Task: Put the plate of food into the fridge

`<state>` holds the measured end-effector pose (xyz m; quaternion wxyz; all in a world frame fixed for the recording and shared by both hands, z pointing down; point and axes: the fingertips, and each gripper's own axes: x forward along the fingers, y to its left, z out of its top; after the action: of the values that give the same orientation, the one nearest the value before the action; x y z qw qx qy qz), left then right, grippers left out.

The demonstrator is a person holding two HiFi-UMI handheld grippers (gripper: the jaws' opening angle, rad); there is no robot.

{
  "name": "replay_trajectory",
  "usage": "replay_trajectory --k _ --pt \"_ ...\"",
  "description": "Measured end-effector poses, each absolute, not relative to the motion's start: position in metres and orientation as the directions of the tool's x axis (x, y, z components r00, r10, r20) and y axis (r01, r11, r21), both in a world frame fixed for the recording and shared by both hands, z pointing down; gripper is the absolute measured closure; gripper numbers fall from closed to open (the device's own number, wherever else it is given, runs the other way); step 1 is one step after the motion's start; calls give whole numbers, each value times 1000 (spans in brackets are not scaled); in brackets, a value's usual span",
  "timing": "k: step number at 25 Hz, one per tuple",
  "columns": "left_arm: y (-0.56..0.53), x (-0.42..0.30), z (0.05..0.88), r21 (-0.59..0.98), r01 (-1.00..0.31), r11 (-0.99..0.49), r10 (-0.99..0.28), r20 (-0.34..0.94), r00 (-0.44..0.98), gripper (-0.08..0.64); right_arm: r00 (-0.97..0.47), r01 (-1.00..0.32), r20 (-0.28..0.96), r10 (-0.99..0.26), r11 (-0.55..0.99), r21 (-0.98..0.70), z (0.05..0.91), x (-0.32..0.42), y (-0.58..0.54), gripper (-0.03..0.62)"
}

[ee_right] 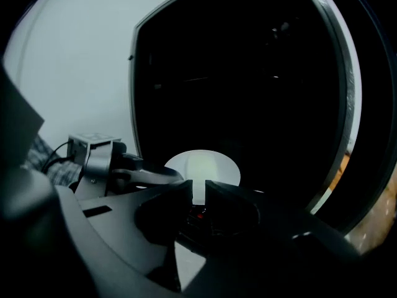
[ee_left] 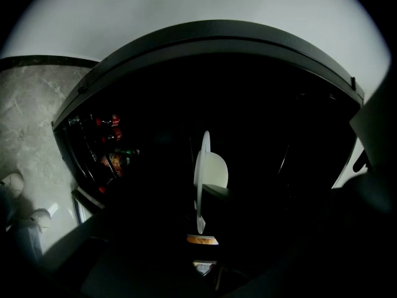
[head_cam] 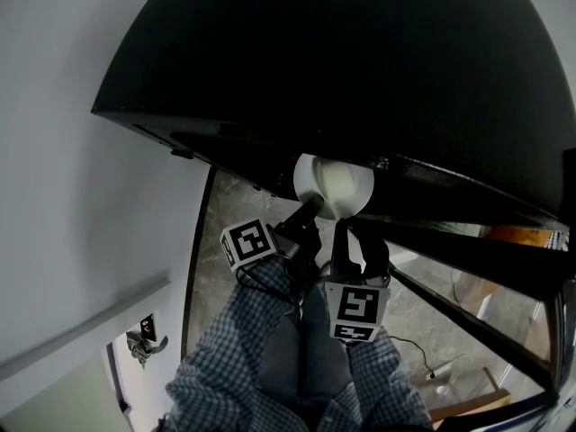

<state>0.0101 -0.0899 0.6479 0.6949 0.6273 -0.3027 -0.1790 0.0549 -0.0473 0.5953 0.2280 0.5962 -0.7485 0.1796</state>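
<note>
A white plate (head_cam: 333, 185) hangs at the mouth of the dark black fridge (head_cam: 360, 79); no food on it can be made out. My left gripper (head_cam: 315, 205) comes in from the lower left and is shut on the plate's rim. In the left gripper view the plate (ee_left: 201, 179) stands edge-on between the jaws of that gripper (ee_left: 201, 197). My right gripper (head_cam: 344, 226) sits just below the plate. Its jaws are nearly together, with the plate (ee_right: 201, 166) face-on just beyond the right gripper (ee_right: 197, 191). The left gripper (ee_right: 167, 177) shows beside it.
The fridge interior (ee_left: 248, 141) is almost black. Door shelves with bottles and jars (ee_left: 108, 148) stand at its left. A marble floor (head_cam: 225, 210) lies below, a white wall (head_cam: 72, 151) to the left, and a cable (head_cam: 418, 349) trails on the floor at right.
</note>
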Motion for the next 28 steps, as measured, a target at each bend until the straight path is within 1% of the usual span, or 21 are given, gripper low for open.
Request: replay_trajectory --k 4,7,12,16,24,28 --pt "-93 17 651 982 -117 150 -631 186 753 535 -175 -930 573 -801 325 171 599 48 -44 531" --pt "-94 19 654 979 -141 147 -621 202 757 535 -168 -864 601 -781 410 291 608 41 -39 531" --pt "-96 19 655 980 -146 139 -610 200 767 535 -143 -719 654 -743 532 447 620 35 -36 531" --pt "-96 20 656 980 -149 128 -590 196 783 535 -108 -558 679 -726 610 563 631 35 -37 531" --pt "-97 21 656 983 -140 119 -560 183 808 535 -86 -319 687 -722 673 667 648 35 -39 531" --pt "-98 24 654 984 -129 121 -557 175 812 535 -75 -257 676 -733 669 698 651 35 -41 532"
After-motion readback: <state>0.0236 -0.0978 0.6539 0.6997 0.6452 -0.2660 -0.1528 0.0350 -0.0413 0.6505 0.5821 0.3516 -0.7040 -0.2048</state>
